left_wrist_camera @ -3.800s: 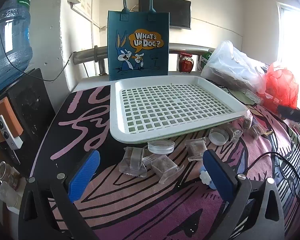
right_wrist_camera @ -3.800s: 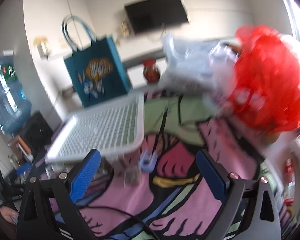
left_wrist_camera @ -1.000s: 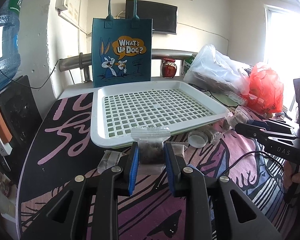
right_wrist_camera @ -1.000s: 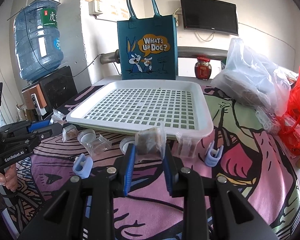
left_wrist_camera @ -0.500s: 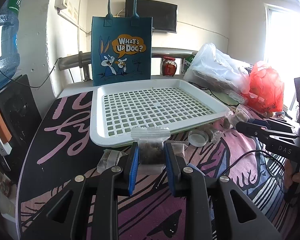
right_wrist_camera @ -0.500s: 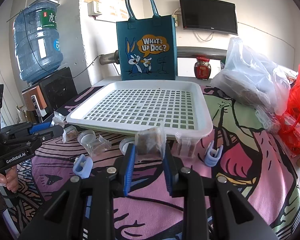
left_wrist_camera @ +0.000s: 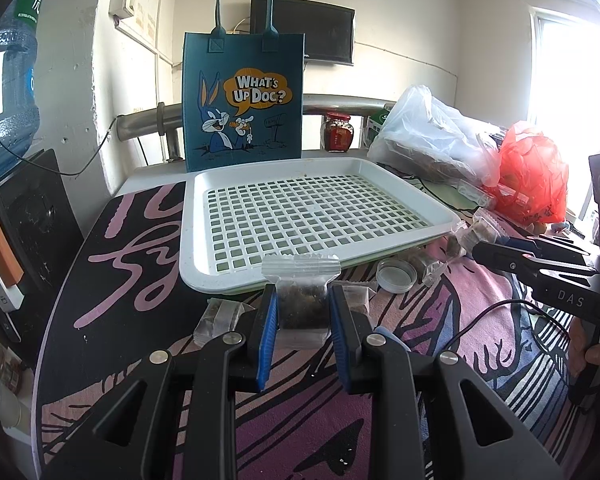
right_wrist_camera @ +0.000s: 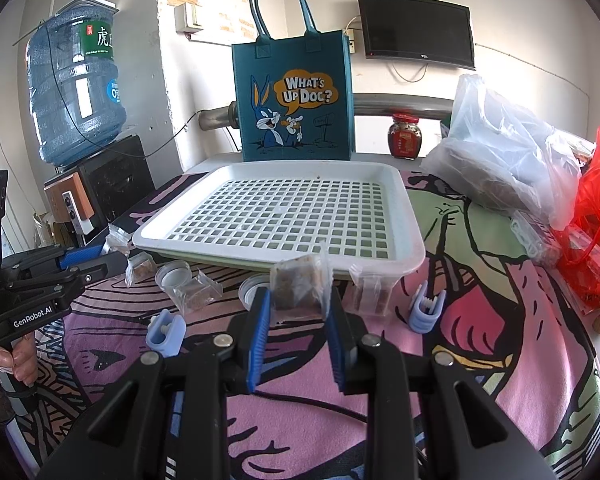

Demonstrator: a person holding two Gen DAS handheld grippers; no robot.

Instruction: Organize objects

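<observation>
Water jug [left_wrist_camera: 4, 80] cut off at left edge

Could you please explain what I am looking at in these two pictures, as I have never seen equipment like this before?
There is no robot here: a person holds a hand-held two-finger gripper in each hand, and each carries a wide-angle camera looking along its black, blue-padded fingers. One picture comes from the left gripper, the other from the right gripper; each also shows the other gripper off to the side.

On the table's colourful patterned cloth sits a white perforated plastic tray, with nothing in it. In front of it lie small clear packets, round white lids and pale blue clips. A blue cartoon tote bag stands behind.

Each gripper is closed on a small clear packet of brown contents: the left's packet and the right's packet.
</observation>
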